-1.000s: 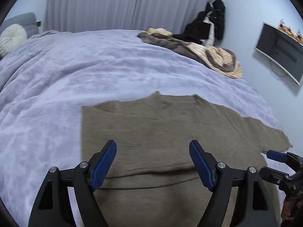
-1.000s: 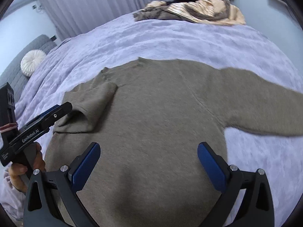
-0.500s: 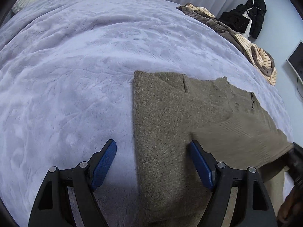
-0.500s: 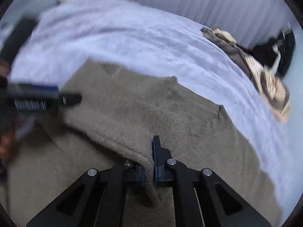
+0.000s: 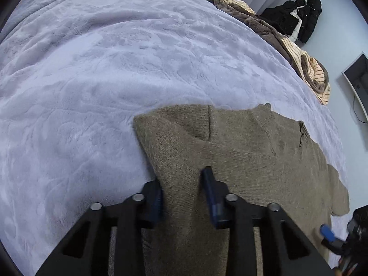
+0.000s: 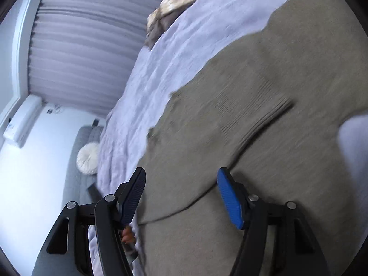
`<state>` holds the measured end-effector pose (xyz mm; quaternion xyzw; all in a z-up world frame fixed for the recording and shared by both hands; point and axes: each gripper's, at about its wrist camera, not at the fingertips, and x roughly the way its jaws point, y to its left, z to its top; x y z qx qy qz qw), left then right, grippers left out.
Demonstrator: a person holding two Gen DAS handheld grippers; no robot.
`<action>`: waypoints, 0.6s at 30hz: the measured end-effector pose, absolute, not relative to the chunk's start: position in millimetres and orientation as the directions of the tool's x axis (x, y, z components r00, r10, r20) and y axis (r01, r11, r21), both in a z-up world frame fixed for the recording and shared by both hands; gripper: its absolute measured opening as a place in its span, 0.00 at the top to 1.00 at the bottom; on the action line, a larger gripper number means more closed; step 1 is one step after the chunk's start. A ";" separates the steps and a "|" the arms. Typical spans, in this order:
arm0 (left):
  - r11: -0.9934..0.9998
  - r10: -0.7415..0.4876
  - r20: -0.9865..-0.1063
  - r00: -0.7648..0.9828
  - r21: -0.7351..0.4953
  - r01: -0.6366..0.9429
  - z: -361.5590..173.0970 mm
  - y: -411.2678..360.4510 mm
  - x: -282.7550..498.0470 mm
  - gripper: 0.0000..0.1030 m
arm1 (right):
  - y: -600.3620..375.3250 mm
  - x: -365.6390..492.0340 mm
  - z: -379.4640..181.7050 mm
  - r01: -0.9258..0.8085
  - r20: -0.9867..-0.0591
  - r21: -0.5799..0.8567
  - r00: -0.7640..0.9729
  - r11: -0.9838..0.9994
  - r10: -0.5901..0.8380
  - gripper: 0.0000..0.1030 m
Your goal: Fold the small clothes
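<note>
One olive sweater (image 5: 241, 151) is spread on a lilac bedspread (image 5: 96, 73), its left sleeve folded in over the body. A raised fold at the sweater's left edge is seen between the blue pads of the left gripper (image 5: 182, 191), whose jaws are drawn close around the knit; whether the pads actually pinch it cannot be told through the blur. The right gripper (image 6: 181, 195) is held tilted above the sweater with jaws spread wide, nothing clamped between them, the ribbed cuff of the folded sleeve (image 6: 264, 117) lying just ahead of its pads. Beyond the sweater, a heap of striped and brown clothes (image 5: 299, 53) is piled at the bed's far edge, well apart. A black jacket (image 5: 303, 16) is hung on the wall behind, beside a dark screen (image 5: 358, 78). Pleated curtains (image 6: 80, 46) and a round white cushion (image 6: 88, 158) are seen past the right gripper.
</note>
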<state>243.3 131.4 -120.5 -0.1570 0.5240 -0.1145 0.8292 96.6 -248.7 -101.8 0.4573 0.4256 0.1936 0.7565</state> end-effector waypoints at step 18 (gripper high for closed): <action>0.900 -0.398 -0.794 0.459 -0.435 0.027 -124.0 197.6 237.9 0.87 | -12.6 162.3 -162.0 0.050 -0.568 0.818 0.230 0.573 0.791 0.93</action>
